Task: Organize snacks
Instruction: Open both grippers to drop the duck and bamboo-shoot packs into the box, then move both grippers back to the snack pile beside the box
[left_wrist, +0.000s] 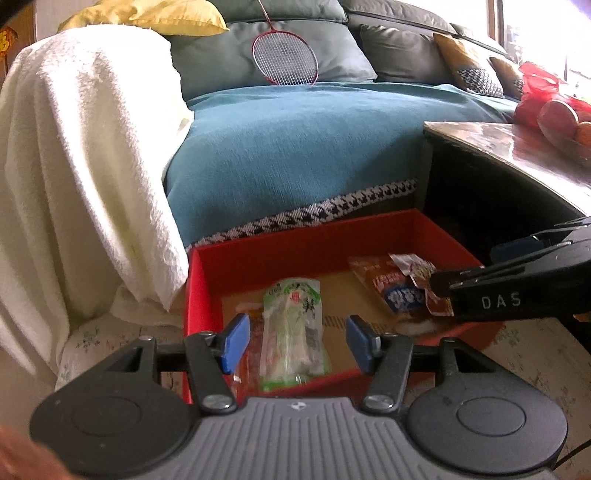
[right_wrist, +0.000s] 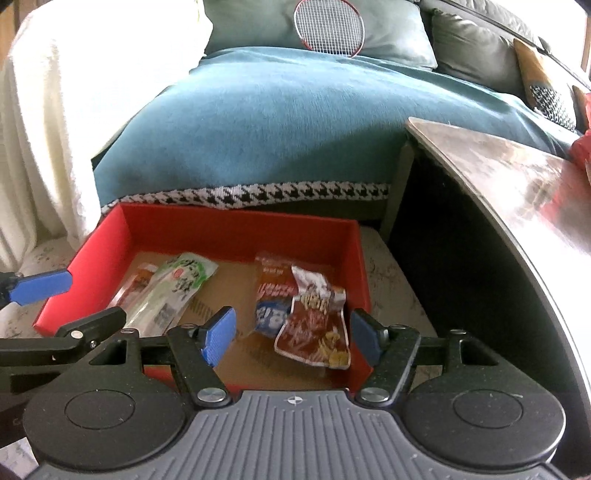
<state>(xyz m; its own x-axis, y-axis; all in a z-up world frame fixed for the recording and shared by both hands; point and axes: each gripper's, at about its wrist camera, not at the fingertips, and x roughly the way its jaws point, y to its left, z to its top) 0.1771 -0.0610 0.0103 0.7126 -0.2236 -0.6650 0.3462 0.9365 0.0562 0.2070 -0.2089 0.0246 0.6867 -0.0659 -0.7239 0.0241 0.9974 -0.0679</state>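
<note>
Holding four snack packets, red box — cardboard-lined, open-topped

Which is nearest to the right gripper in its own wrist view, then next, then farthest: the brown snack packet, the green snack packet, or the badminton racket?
From the right gripper, in its wrist view:
1. Brown snack packet, lying in the red box just ahead of the open jaws, right side.
2. Green snack packet, in the box's left half, further off.
3. Badminton racket, leaning on the sofa cushions, far behind.
</note>
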